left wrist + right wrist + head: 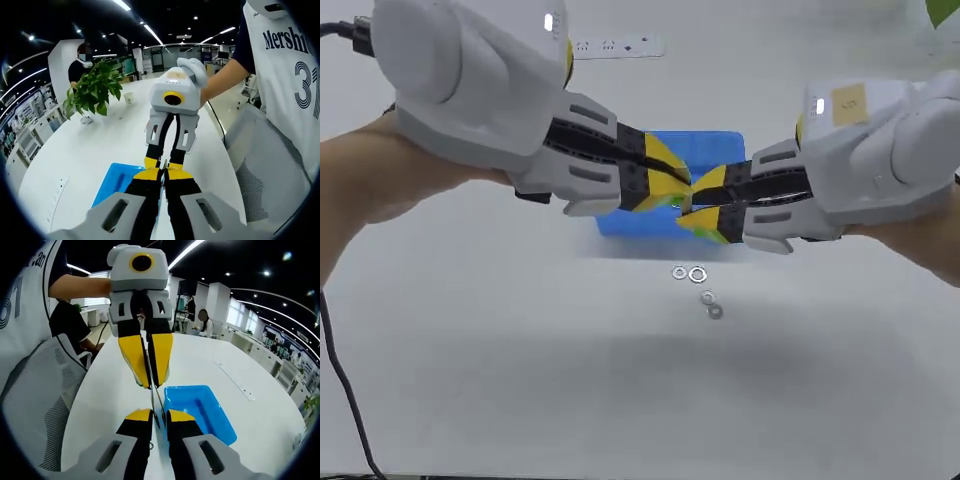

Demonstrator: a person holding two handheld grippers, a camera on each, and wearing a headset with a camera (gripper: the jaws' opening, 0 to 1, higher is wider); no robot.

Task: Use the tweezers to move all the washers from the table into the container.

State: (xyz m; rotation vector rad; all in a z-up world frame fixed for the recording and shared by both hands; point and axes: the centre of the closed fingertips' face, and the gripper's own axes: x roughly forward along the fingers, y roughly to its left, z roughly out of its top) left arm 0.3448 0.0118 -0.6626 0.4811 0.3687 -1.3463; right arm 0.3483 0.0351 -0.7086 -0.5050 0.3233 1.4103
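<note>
Fingers (134, 357) of the left gripper (678, 183) are clenched on the tweezers (151, 385), one yellow pad on each side of the two thin metal arms. In the right gripper view the tweezers run down from that grasp, and their points end in the narrow gap between the jaws of the right gripper (698, 203). These jaws stand almost together; whether they press on the tweezers cannot be determined.

In the head view the two grippers meet tip to tip, held above the table (520, 350), over the near edge of the blue container (720, 145). The container rests on the table directly behind the tips.

Four washers (697, 274) lie on the table just in front of the container, below the grippers. Two are side by side and touching or nearly so; the other two lie close together slightly nearer the person. A white power strip (620, 46) lies at the far edge of the table.
</note>
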